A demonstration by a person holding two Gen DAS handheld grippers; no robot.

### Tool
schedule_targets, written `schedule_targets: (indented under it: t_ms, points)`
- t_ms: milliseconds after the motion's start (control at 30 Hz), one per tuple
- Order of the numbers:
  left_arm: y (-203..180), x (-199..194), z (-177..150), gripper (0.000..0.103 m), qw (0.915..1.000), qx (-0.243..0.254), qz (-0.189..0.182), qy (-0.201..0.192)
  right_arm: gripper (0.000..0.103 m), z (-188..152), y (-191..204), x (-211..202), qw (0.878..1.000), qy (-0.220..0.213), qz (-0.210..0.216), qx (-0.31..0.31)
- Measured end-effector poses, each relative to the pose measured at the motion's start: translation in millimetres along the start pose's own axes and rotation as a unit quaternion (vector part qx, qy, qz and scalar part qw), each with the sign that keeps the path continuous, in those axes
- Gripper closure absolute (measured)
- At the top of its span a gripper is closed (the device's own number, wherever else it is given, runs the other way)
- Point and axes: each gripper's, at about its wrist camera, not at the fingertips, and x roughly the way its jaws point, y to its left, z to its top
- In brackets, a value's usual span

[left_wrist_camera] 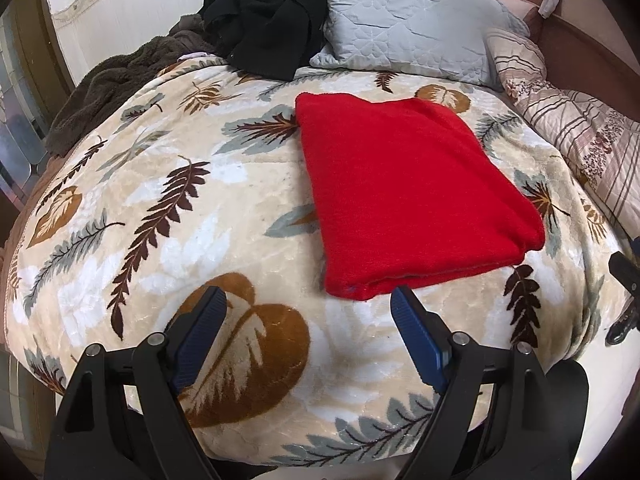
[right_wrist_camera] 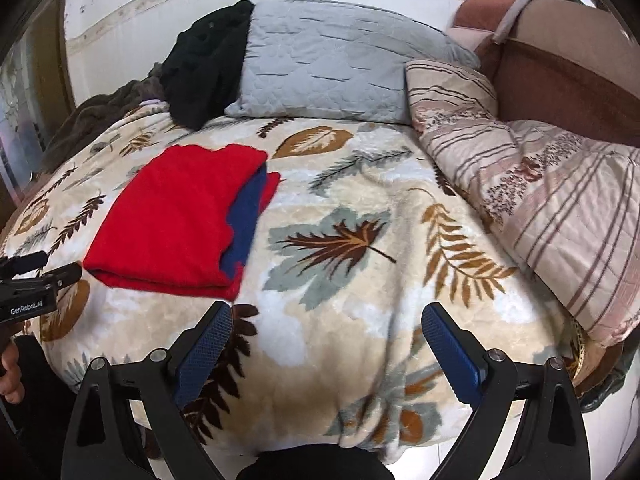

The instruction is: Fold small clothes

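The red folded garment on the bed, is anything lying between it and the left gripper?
Nothing visible does. The left gripper hangs open just short of the red garment's near edge, with only bare leaf-print blanket between them. The black clothes lie far behind it.

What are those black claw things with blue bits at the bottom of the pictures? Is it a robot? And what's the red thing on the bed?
It isn't a robot. A person holds two grabbing tools, one in each hand, and each tool has a camera looking out along its jaws. One picture comes from the left gripper, the other from the right gripper. Both have their jaws open and hold nothing. The red thing is a folded red cloth lying on the leaf blanket that covers the bed. From the right camera you can see something blue peeking out along its edge. Farther back are a grey pillow, a pile of black clothes and a striped quilt.
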Motion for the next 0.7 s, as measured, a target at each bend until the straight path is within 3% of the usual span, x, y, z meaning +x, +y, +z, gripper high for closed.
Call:
schedule_targets:
  t_ms: [700]
  points:
    - [-2.9, -1.9, -6.1, 0.018, 1.0, 0.0, -0.001, 0.002, 0.001, -4.0, 2.0, 8.9, 1.0, 0.01, 0.025, 0.016]
